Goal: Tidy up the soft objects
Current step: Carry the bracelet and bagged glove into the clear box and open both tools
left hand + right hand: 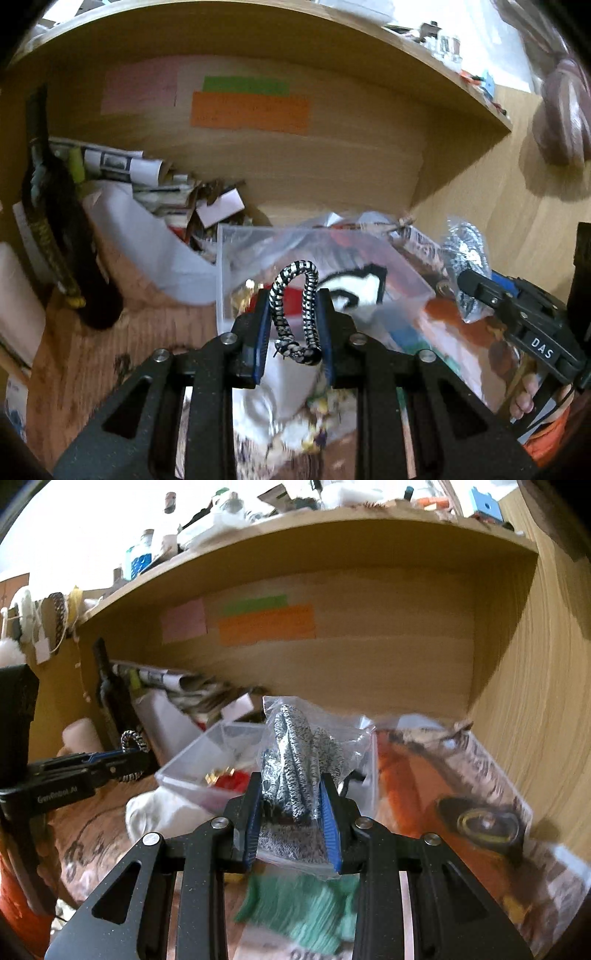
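Above the clear bin (pixel 225 258), left gripper (pixel 293 328) pinches a braided cord (pixel 295 306); right gripper (pixel 291 812) clamps bagged gloves (pixel 299 760).

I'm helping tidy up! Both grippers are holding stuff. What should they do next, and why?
Probably carry the black-and-white cord, held by the left gripper, forward and drop it into the clear plastic box. The box sits open just ahead. The right gripper is busy too, gripping a bagged speckled glove, so that could follow.

Left tongs (pixel 293 328) clamped on something; right tongs (pixel 291 812) likewise, both held level
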`<state>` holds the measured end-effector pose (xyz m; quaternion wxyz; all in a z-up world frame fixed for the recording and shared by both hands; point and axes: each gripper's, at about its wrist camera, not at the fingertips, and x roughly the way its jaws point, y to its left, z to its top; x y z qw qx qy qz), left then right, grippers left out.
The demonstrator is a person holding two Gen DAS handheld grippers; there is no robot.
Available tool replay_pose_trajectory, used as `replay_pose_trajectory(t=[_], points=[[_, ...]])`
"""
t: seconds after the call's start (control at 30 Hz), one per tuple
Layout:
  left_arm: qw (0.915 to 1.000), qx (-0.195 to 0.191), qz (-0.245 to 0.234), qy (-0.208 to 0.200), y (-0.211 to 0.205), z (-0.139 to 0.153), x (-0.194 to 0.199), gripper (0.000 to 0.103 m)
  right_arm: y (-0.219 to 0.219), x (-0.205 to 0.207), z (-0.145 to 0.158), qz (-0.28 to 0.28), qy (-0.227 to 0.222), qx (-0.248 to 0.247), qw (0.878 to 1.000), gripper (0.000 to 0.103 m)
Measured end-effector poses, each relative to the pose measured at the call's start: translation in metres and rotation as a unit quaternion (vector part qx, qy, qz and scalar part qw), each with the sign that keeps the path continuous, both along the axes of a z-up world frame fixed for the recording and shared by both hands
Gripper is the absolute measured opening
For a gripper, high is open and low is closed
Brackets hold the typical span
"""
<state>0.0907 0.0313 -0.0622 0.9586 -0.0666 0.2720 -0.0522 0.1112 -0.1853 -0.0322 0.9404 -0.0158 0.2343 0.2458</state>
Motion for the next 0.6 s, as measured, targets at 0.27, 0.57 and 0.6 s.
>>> replay_pose_trajectory(t=[0.27, 0.57, 0.6], points=[[0.9999, 0.001, -0.004, 0.014, 0.001, 0.004, 0.047, 0.023, 0.010, 0.037, 0.012, 0.007, -0.019, -0.011, 1.000, 0.027], [0.9966, 0.015, -0.028, 0.076, -0.011, -0.021, 0.096, 0.023, 0.037, 0.077, -0.017, 0.038, 0.032, -0.049, 0.998, 0.027], [0.9960, 0.020, -0.031, 0.082, -0.013, -0.024, 0.100, 0.023, 0.038, 0.080, -0.020, 0.040, 0.038, -0.054, 0.997, 0.027]])
